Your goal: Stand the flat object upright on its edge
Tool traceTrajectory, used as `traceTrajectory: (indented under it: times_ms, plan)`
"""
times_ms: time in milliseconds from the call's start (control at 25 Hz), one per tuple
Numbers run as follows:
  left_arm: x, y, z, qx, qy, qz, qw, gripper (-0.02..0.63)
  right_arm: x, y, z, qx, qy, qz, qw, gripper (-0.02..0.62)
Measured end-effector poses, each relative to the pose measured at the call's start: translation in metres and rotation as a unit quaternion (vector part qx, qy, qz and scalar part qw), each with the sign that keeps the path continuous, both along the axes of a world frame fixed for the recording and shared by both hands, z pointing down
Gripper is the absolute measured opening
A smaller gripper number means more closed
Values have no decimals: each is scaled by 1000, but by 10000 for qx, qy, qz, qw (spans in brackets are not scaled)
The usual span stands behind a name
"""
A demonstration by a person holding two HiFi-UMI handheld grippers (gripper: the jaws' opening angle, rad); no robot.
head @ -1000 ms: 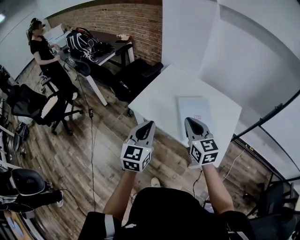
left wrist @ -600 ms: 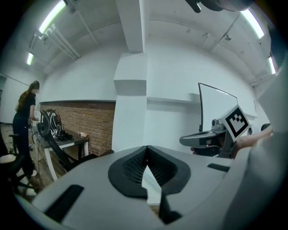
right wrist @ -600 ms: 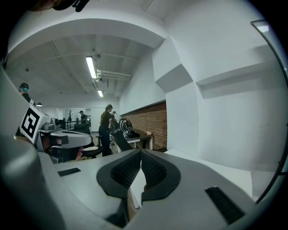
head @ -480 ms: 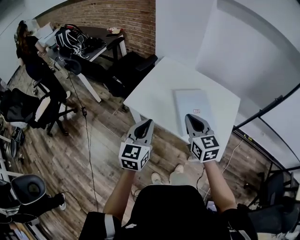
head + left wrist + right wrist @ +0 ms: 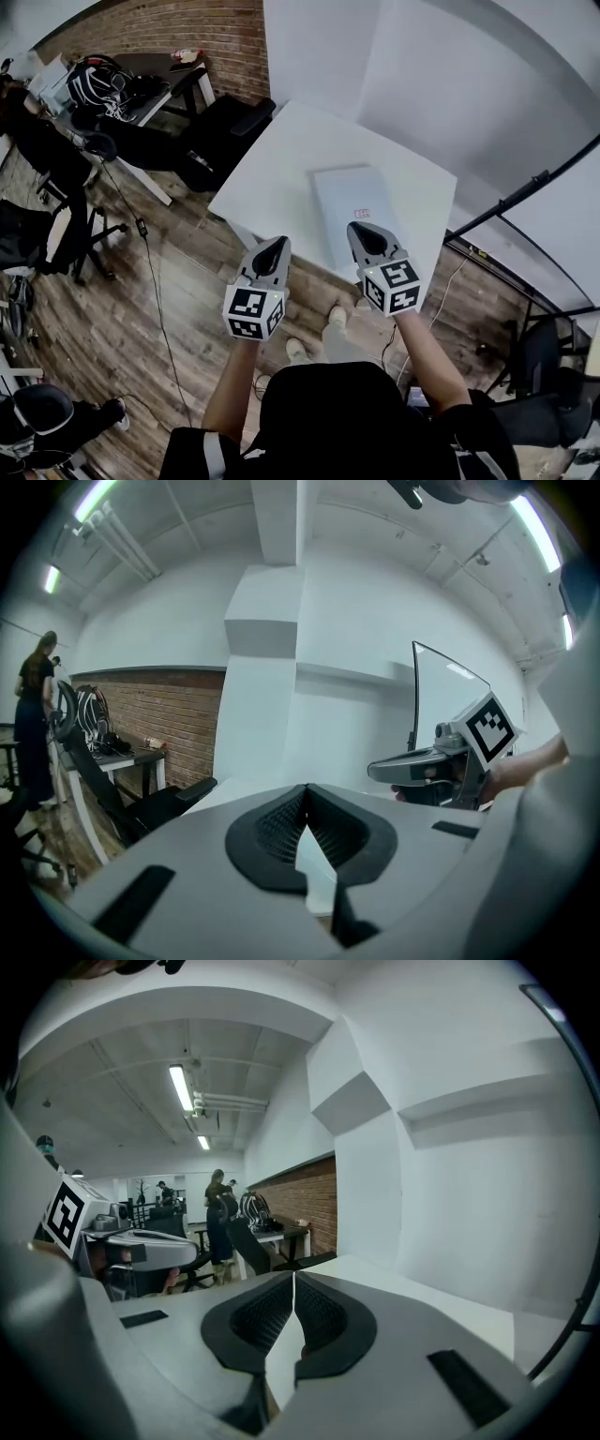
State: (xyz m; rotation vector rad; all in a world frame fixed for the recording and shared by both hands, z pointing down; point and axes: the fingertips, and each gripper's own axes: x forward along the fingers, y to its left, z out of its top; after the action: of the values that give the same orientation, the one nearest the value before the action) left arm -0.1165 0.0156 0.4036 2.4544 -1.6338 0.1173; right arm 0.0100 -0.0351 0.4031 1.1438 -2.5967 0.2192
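Lying on the white table point(image 5: 272, 173), flat object point(image 5: 342, 192) with unreadable red mark point(image 5: 363, 214); left gripper point(image 5: 277, 245), right gripper point(image 5: 357, 228) clenched empty.

An office-like workroom: brick wall point(image 5: 178, 33) at the far left, a cluttered desk point(image 5: 164, 73), black swivel chairs point(image 5: 42, 234), plank floor point(image 5: 141, 309), ceiling strip lights point(image 5: 181, 1088), a white worktop point(image 5: 272, 178).

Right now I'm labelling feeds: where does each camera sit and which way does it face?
Head view: on the person's head, steeply down at white table and flat object; shows forearms, left hand-held gripper, right hand-held gripper.
Left gripper view: on that gripper, along its shut jaws over the table; the right one at right.
Right gripper view: likewise, jaws shut; the left one at left.
Both share the brick wall.
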Motion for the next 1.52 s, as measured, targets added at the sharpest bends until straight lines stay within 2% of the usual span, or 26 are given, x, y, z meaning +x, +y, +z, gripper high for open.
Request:
traceTrajectory:
  times_ms: [640,960,1240,1520]
  plan:
    - [24,-68,50,-436,282,-192,9985,12,27,-74,47,-539,459,-103,9974,43]
    - [36,-83,84,-799,399,-145,9959,12,34,-90,84,-973,548,-131,9937,43]
    - [49,-86,117,-1147,501,-117,9921,12,47,-99,128,-1465,820,-127,9857,46]
    - [54,-84,141,-1412,524,-102,9885,12,54,-108,171,-1931,1037,-150,9756,123]
